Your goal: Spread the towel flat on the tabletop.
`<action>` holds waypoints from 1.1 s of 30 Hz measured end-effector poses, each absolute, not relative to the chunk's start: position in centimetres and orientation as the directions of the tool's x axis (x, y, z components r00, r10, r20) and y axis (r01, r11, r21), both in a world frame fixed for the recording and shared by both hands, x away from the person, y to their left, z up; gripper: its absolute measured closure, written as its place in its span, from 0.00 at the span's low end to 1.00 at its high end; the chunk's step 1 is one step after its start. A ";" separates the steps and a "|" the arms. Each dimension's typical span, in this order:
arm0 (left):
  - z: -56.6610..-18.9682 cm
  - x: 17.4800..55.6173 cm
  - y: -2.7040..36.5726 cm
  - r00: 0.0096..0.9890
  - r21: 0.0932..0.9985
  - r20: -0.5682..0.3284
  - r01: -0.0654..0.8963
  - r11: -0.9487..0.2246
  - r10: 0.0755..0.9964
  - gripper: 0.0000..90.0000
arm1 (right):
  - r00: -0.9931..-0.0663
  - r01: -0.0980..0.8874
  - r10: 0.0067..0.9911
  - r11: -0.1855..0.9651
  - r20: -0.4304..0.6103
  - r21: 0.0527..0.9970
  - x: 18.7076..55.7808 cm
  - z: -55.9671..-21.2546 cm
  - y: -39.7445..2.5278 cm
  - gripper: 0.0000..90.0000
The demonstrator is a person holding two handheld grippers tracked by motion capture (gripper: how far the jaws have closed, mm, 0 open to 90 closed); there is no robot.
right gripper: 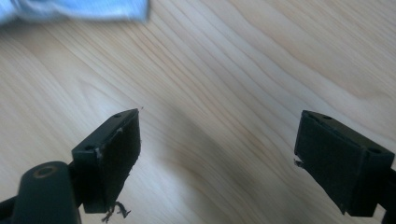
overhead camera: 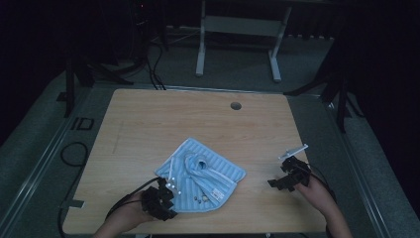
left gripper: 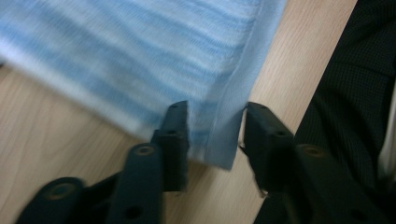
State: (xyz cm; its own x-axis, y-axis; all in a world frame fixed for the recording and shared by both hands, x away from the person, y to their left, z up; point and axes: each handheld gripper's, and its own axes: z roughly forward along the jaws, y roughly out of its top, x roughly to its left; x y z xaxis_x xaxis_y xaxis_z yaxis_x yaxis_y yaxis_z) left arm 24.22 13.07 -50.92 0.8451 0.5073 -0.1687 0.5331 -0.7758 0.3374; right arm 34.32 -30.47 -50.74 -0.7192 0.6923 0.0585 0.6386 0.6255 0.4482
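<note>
A blue-and-white striped towel lies crumpled on the wooden table, with a rolled fold at its middle. My left gripper sits at the towel's near-left corner. In the left gripper view the towel has its hemmed corner lying between the jaws of the left gripper, which stand slightly apart around it. My right gripper rests to the right of the towel, apart from it. In the right gripper view the right gripper is wide open over bare wood, with the towel's edge far off.
A round cable hole sits near the table's far edge. A white desk frame stands on the floor behind. Dark cables loop on the floor at left. A person's dark clothing is at the table's near edge.
</note>
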 end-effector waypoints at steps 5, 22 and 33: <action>-49.2 25.0 14.8 0.794 0.368 -0.110 0.591 -0.718 0.598 0.49 | -0.766 0.593 0.637 0.647 0.088 0.480 34.4 -49.5 -27.5 0.13; -51.4 32.1 13.1 0.645 0.371 -0.070 0.725 -0.580 0.761 0.46 | -0.891 0.410 0.451 0.735 0.063 0.541 36.9 -47.4 -11.3 0.49; -52.0 32.3 12.2 0.668 0.403 -0.101 0.705 -0.583 0.737 0.81 | -0.882 0.434 0.466 0.749 0.068 0.500 37.3 -49.7 -8.9 0.85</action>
